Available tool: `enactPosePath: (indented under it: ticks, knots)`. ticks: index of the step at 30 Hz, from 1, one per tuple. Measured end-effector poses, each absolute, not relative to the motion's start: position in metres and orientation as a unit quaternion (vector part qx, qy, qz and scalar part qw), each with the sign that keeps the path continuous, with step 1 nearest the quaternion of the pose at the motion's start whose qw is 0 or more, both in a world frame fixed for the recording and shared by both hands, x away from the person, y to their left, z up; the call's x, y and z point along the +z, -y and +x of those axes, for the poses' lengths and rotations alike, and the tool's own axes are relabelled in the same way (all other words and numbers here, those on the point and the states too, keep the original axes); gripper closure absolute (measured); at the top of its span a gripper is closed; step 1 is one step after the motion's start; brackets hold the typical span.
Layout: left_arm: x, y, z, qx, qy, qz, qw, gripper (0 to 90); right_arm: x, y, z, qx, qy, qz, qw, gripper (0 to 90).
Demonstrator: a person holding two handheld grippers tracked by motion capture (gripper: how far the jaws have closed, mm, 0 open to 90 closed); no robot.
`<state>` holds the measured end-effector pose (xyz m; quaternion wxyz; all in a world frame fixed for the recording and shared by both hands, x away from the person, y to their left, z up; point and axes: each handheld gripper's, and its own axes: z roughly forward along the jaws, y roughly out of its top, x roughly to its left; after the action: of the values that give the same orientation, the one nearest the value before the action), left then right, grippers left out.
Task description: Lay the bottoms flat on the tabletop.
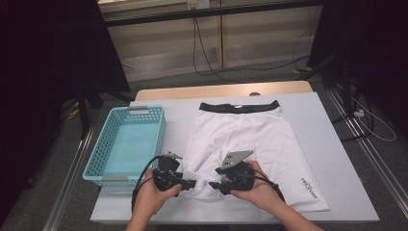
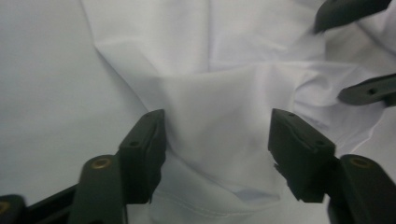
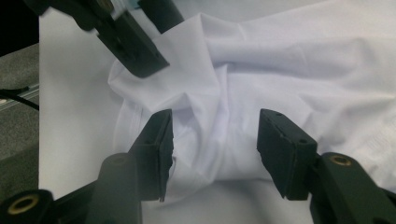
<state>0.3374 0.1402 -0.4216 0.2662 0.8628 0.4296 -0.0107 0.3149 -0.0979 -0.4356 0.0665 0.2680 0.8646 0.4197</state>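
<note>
White shorts [image 1: 250, 139] with a black waistband [image 1: 239, 106] lie flat on the white table, waistband at the far side. The near left leg hem is bunched up into folds. My left gripper [image 1: 195, 183] and right gripper [image 1: 211, 185] face each other over that bunched hem at the table's near edge. In the left gripper view, my left gripper [image 2: 217, 149] stands open with a fold of white cloth [image 2: 210, 102] between its jaws, pads not pressing. My right gripper [image 3: 215, 149] is likewise open around crumpled cloth [image 3: 210, 116], with a left gripper finger [image 3: 133, 46] just beyond.
A light blue plastic basket [image 1: 103, 144] stands on the table's left side, close to my left hand. The table top [image 1: 327, 159] shows bare white to the right of the shorts. Cables run over the floor behind the table.
</note>
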Motion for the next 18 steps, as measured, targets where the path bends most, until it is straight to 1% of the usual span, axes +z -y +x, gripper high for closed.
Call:
enactPosePath:
  ticks: [1,4,6,7,9,11,13,18]
  knots:
    - [-0.425,-0.137,0.337,0.000,-0.426,0.867,0.259,49.0,-0.436,0.099,0.314,0.419,-0.864,0.270,0.069,44.8]
    - [-0.423,-0.133,0.336,0.010,-0.425,0.871,0.245,60.5,-0.438,0.099,0.313,0.418,-0.865,0.269,0.069,43.7]
    - [-0.423,-0.131,0.337,0.023,-0.420,0.877,0.231,73.3,-0.439,0.099,0.312,0.417,-0.866,0.270,0.066,43.4]
    - [-0.423,-0.132,0.337,0.021,-0.423,0.877,0.229,79.8,-0.440,0.100,0.312,0.415,-0.866,0.270,0.069,43.3]
    - [-0.422,-0.133,0.339,0.008,-0.424,0.875,0.233,86.0,-0.440,0.101,0.312,0.413,-0.867,0.272,0.067,43.0]
    - [-0.417,-0.136,0.340,0.005,-0.424,0.873,0.240,87.1,-0.440,0.103,0.312,0.414,-0.865,0.274,0.072,42.9]
    - [-0.404,-0.144,0.341,0.005,-0.426,0.866,0.261,87.3,-0.440,0.104,0.312,0.416,-0.863,0.277,0.071,42.8]
    - [-0.385,-0.167,0.343,0.012,-0.446,0.846,0.292,87.7,-0.442,0.099,0.309,0.411,-0.869,0.268,0.065,42.6]
